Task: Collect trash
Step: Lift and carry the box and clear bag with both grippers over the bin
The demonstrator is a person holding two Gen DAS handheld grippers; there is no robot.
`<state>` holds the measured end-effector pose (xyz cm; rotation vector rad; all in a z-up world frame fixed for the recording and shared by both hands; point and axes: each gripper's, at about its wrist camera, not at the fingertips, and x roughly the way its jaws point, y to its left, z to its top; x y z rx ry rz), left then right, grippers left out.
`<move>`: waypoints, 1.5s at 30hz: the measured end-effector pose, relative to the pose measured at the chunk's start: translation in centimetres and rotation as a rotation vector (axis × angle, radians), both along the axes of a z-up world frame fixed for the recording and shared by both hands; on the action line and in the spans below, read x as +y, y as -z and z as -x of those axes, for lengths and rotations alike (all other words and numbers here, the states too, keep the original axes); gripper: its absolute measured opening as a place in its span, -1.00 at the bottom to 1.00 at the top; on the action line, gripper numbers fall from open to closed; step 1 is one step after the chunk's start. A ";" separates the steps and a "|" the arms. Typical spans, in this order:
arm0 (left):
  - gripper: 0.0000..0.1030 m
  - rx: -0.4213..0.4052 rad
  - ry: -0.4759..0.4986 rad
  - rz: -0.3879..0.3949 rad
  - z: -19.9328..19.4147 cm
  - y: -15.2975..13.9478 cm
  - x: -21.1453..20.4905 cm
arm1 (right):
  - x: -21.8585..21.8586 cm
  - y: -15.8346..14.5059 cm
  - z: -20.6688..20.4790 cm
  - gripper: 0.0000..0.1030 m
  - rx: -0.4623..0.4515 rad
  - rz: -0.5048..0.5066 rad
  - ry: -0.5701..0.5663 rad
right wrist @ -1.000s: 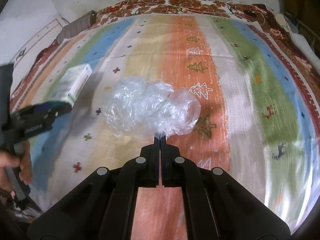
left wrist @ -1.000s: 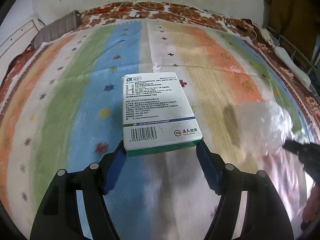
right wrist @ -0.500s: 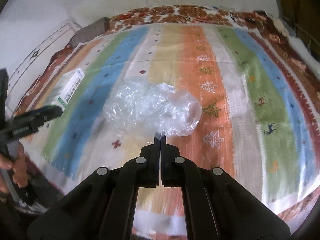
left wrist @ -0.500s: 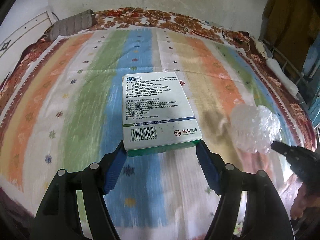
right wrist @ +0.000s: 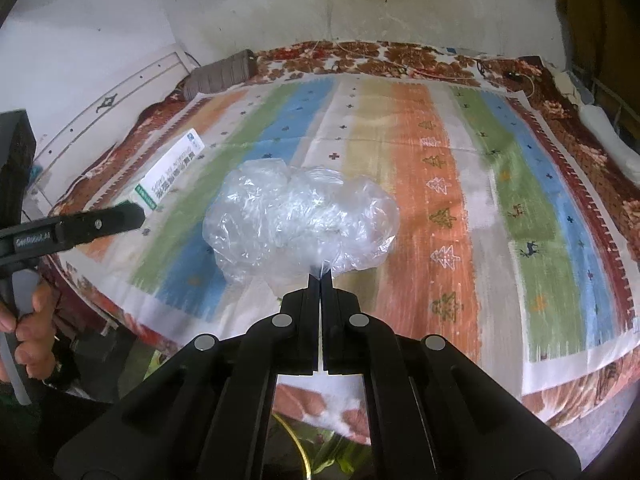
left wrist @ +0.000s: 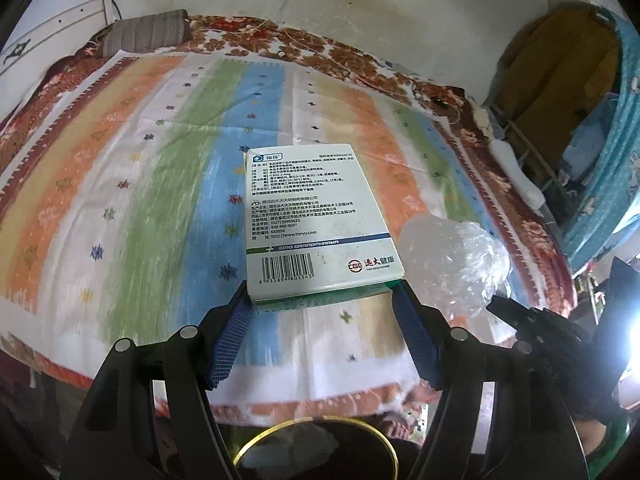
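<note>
**A:** What was held by the left gripper (left wrist: 324, 300)?

**B:** A white medicine box (left wrist: 316, 224) with a green edge was clamped between its blue pads (left wrist: 228, 340), gripped at the near end by the barcode. The box was held flat, printed back face up, above the striped blanket (left wrist: 160, 200). No contact between box and blanket could be seen.

**A:** And the right gripper (right wrist: 320, 280)?

**B:** Its jaws were pressed fully together, with a thin fold of a crumpled clear plastic bag (right wrist: 300, 224) pinched at the tips. The bulk of the bag was seen bulging out ahead of the fingers, over the middle stripes of the blanket.

**A:** How were the two pieces of trash placed relative to each other?

**B:** From the left wrist view, the bag was seen just beside the box, on its right side. From the right wrist view, the box was seen to the left of the bag, with the left gripper's black finger below it and a hand (right wrist: 36, 332) wrapped around the handle.

**A:** What else was noted?

**B:** A grey striped pillow (left wrist: 148, 34) was seen at the far left corner of the bed, against the wall. At the lower edge of the left view, under the gripper, a dark round opening with a yellow rim (left wrist: 316, 444) was visible beyond the bed's near edge; what it belonged to could not be told.
</note>
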<state>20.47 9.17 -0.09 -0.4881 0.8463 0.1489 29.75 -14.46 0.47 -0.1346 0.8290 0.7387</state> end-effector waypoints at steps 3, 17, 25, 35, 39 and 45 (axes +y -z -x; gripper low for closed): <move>0.35 -0.018 0.015 0.008 1.5 -0.5 -0.8 | -0.8 -0.2 1.3 -1.00 0.006 -0.008 0.011; 0.35 -0.127 0.075 0.113 9.6 -1.4 -3.9 | -2.3 -1.0 9.6 -1.00 -0.064 -0.030 -0.017; 0.35 -0.158 0.061 0.170 12.4 -0.8 -4.1 | -3.1 0.5 11.8 -1.00 -0.009 -0.019 0.004; 0.35 -0.131 0.068 0.155 14.7 1.3 -6.7 | -3.7 2.6 14.4 -1.00 0.035 0.016 0.006; 0.35 -0.115 0.083 0.176 15.7 2.3 -7.4 | -3.8 4.0 15.5 -1.00 0.054 0.058 0.021; 0.35 -0.089 0.088 0.174 16.8 3.0 -7.5 | -3.7 4.9 16.9 -1.00 0.046 0.096 0.014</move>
